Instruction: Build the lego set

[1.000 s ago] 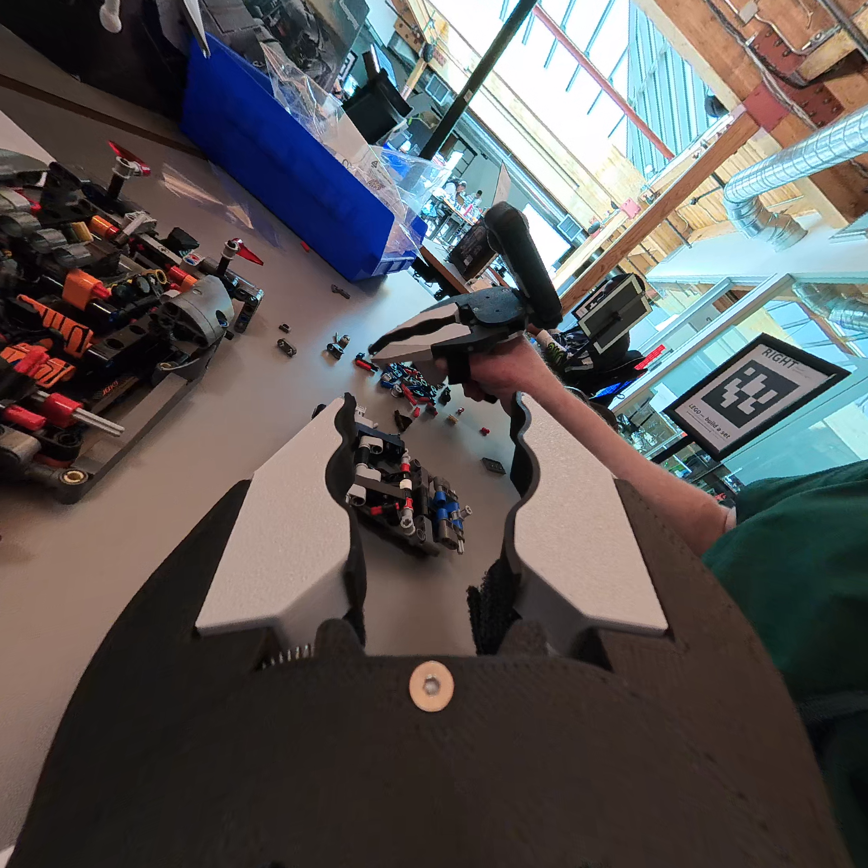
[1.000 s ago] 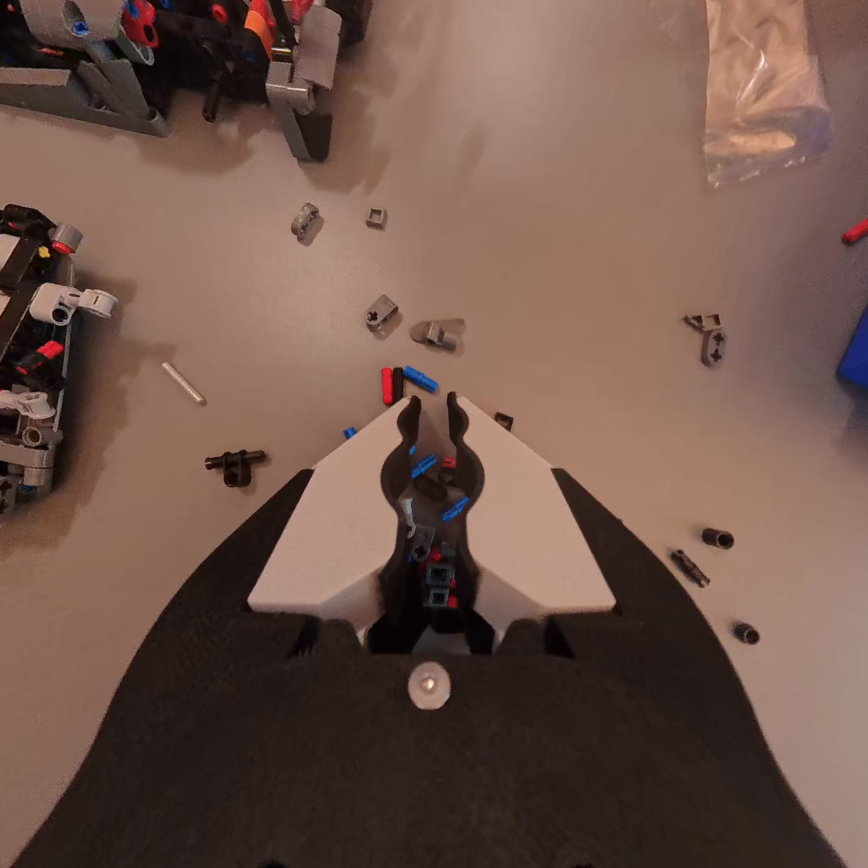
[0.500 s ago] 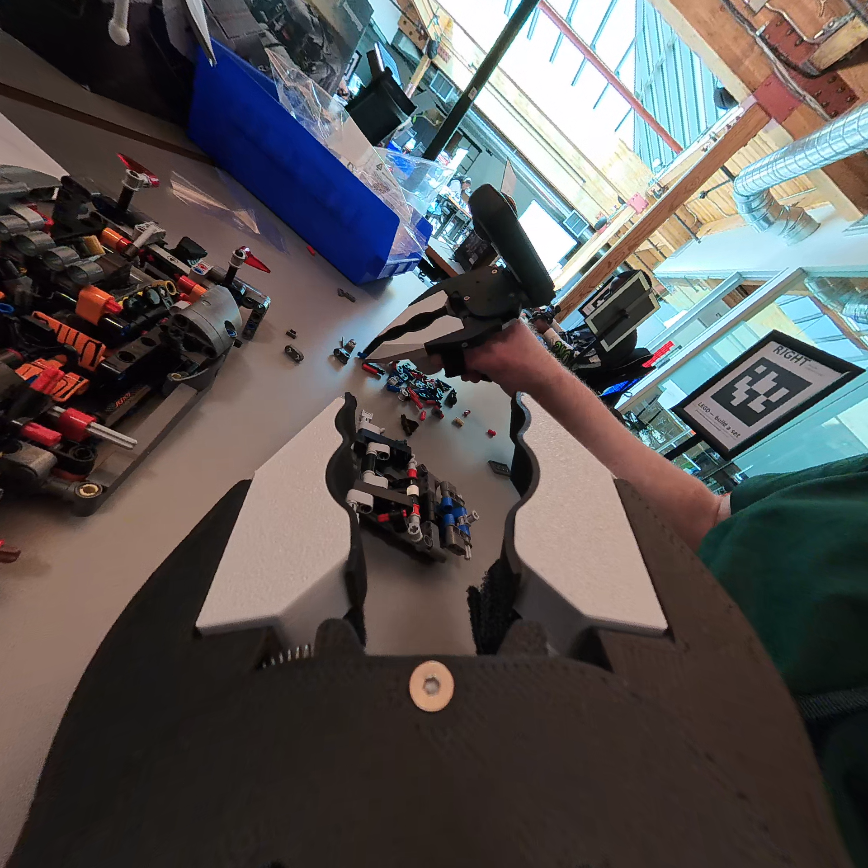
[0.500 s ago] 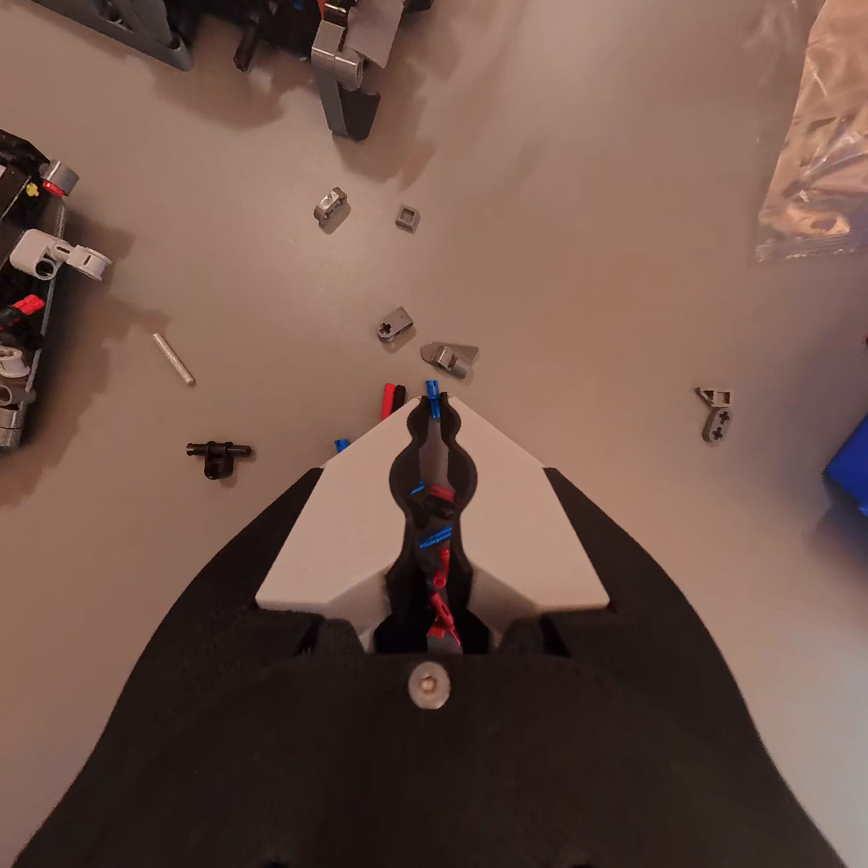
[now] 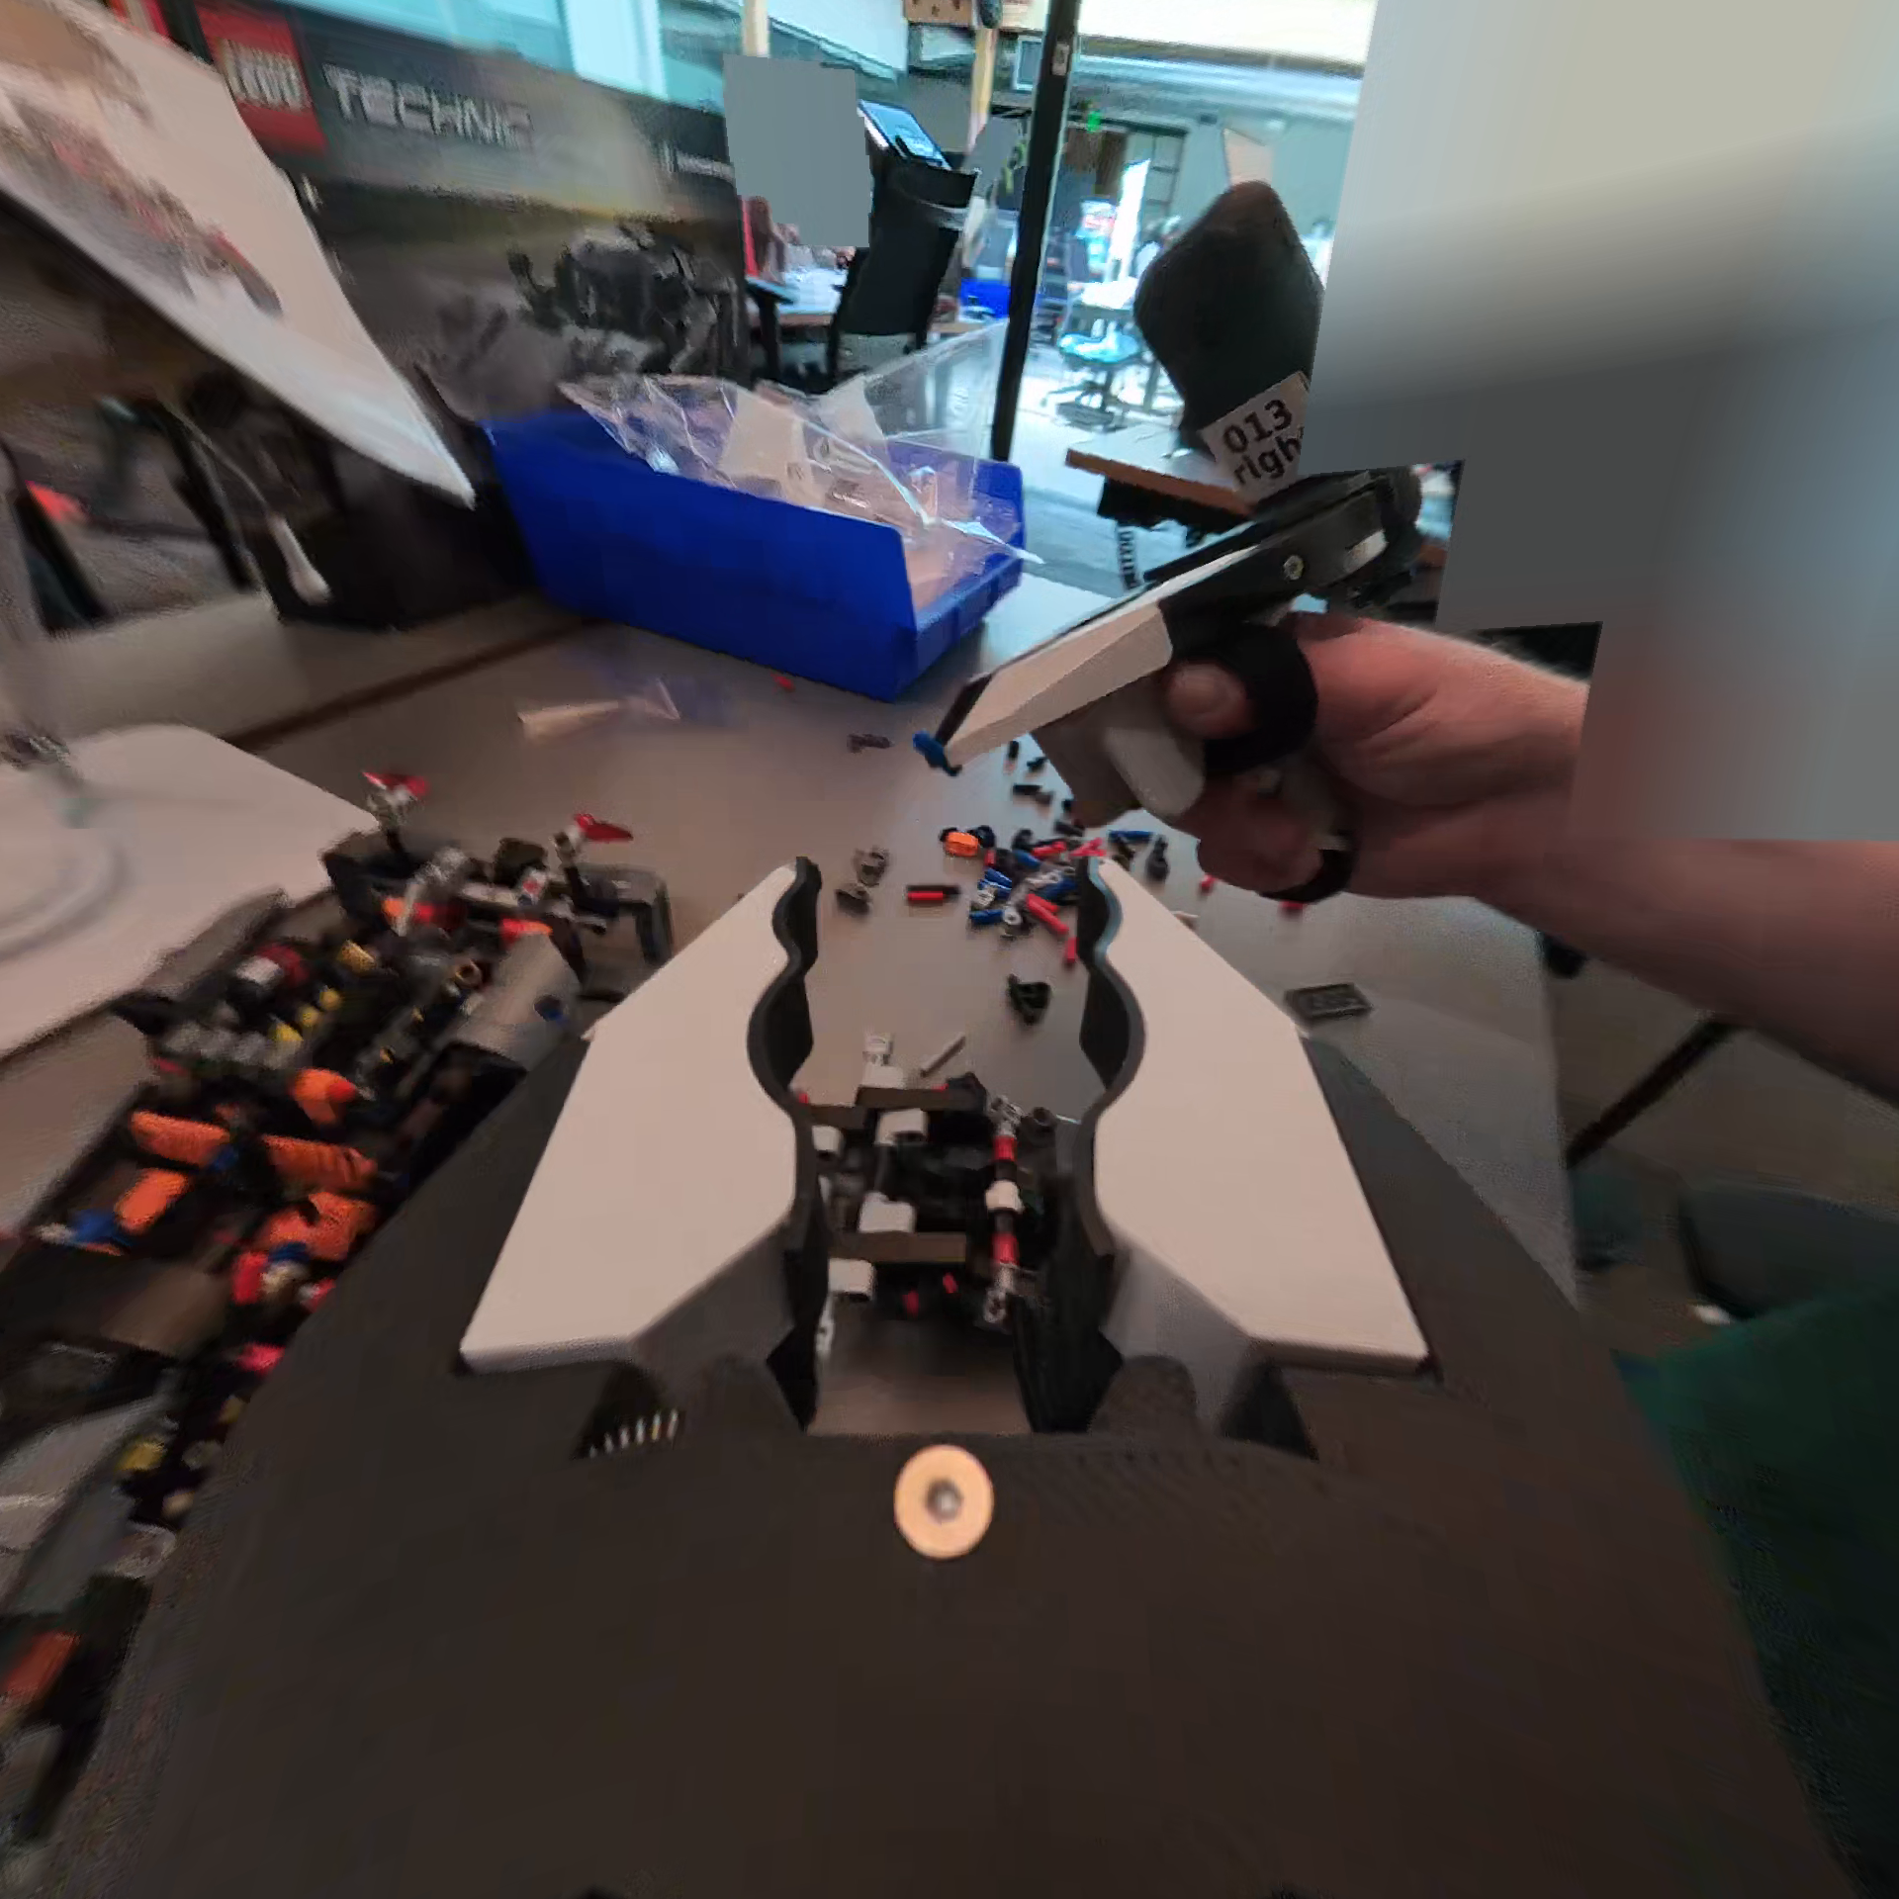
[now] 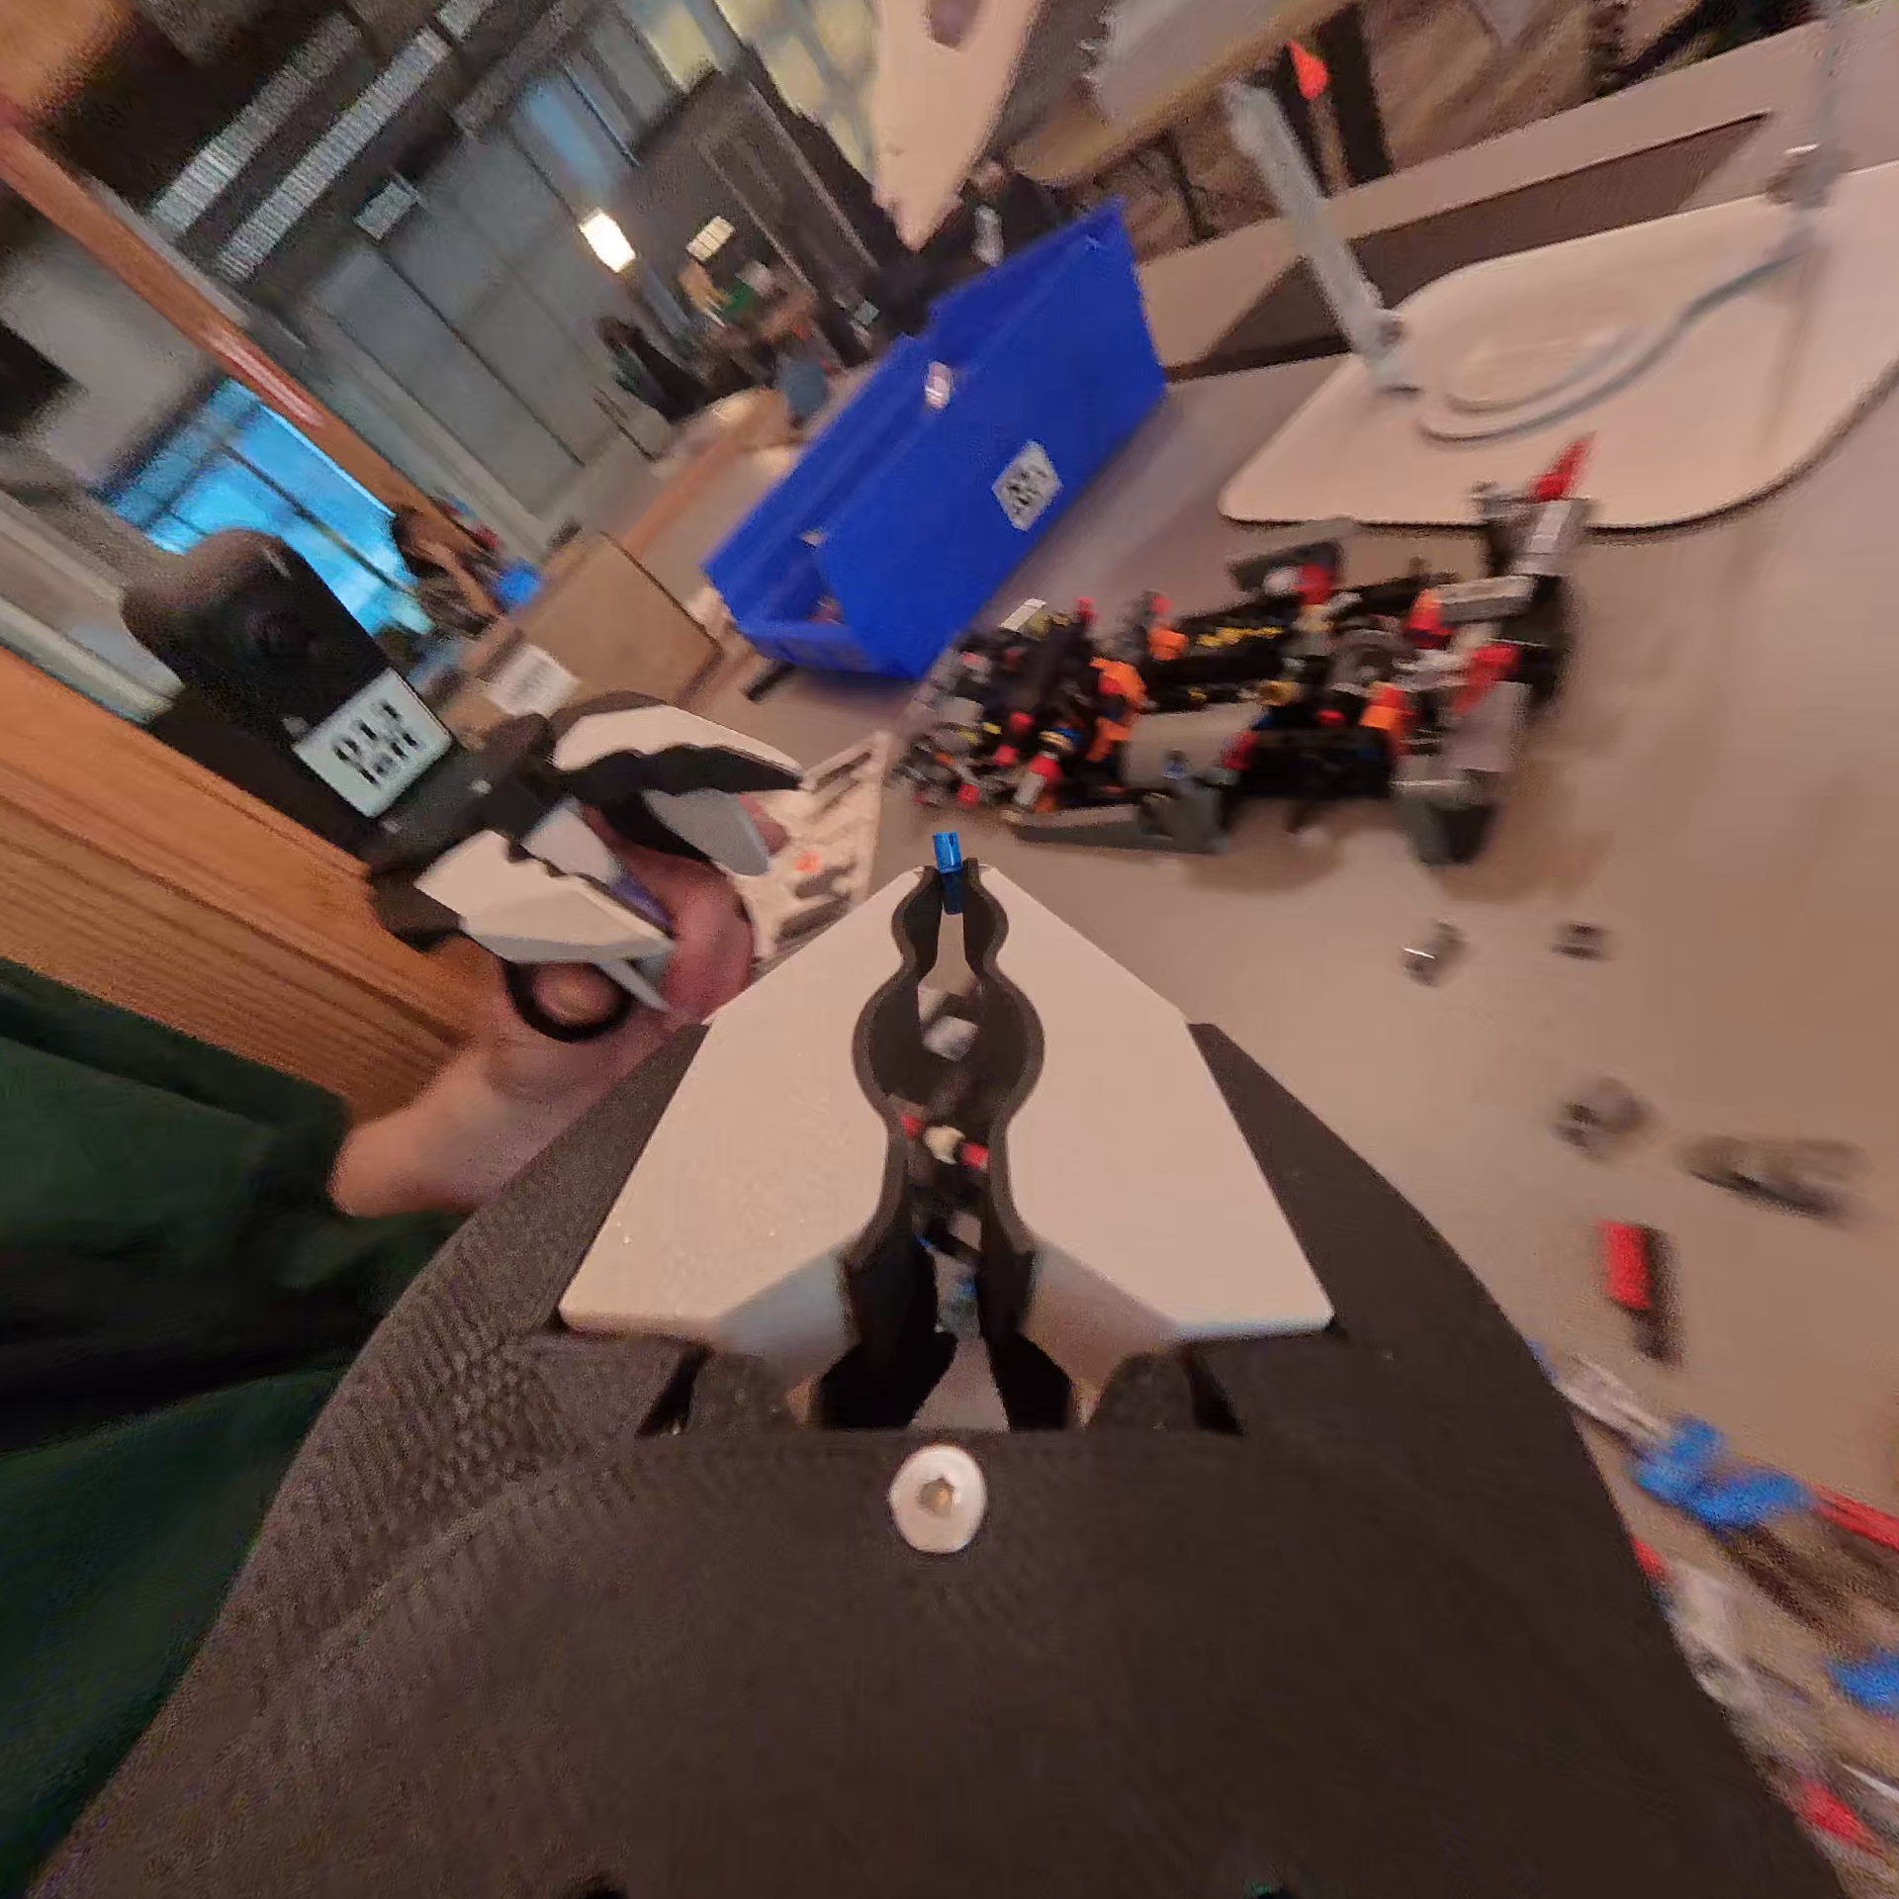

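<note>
My right gripper [image 6: 951,873] is shut on a small blue pin [image 6: 946,861] that sticks out past its tips. In the left wrist view it [image 5: 951,755] hangs above the table with the pin [image 5: 931,750] at its tip, beyond my left gripper. My left gripper [image 5: 943,894] is open. A small black sub-assembly [image 5: 925,1182] with white and red parts sits low between its fingers; I cannot tell if they touch it. The left gripper also shows in the right wrist view [image 6: 771,812], jaws apart. The large black, grey and orange chassis [image 5: 360,1048] [image 6: 1285,709] lies to the left.
A pile of loose red, blue and black pieces [image 5: 1028,884] lies just past my left fingertips. A blue bin [image 5: 771,555] [image 6: 976,493] with clear bags stands at the back. A white board [image 6: 1541,339] lies behind the chassis. Loose parts [image 6: 1634,1264] lie at the right. My hands' fingertips stand some 6 cm from each other.
My right gripper closed on the blue pin, lifted it off the table and swung round toward the left gripper. My left gripper tilted level and moved over the sub-assembly.
</note>
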